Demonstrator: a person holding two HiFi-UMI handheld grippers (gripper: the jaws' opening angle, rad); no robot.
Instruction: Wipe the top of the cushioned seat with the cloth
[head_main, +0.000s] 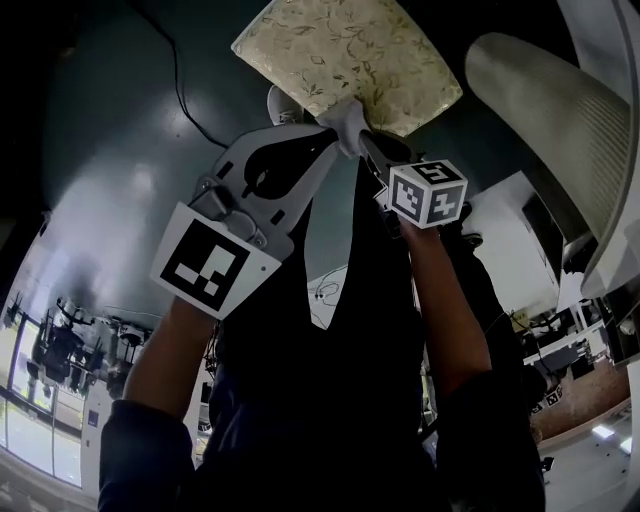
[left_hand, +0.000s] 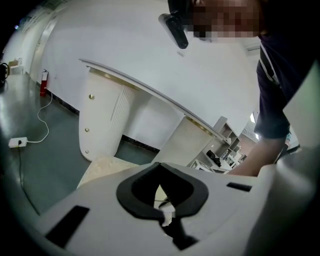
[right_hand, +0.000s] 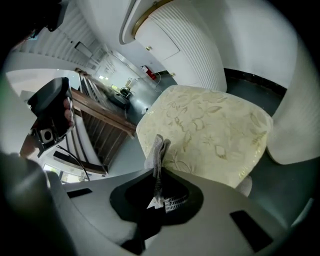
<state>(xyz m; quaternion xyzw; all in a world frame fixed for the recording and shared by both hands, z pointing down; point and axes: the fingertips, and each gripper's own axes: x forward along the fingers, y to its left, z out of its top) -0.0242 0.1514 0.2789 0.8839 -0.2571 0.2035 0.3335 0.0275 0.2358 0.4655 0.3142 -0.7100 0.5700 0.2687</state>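
The wiping looked barely begun - the cloth was bunched at the seat's near edge, not spread flat, so the whole top seemed left to do. The grey-green floor (head_main: 110, 150) was glossy, with a white ribbed counter (left_hand: 107, 120) behind. The cushioned seat (right_hand: 210, 130), cream with a leaf pattern, showed no marks. The right gripper (right_hand: 158, 172) pinched the cloth (right_hand: 156, 150) upright; the left gripper (left_hand: 167, 216) was closed - apparently on a pale scrap of it.
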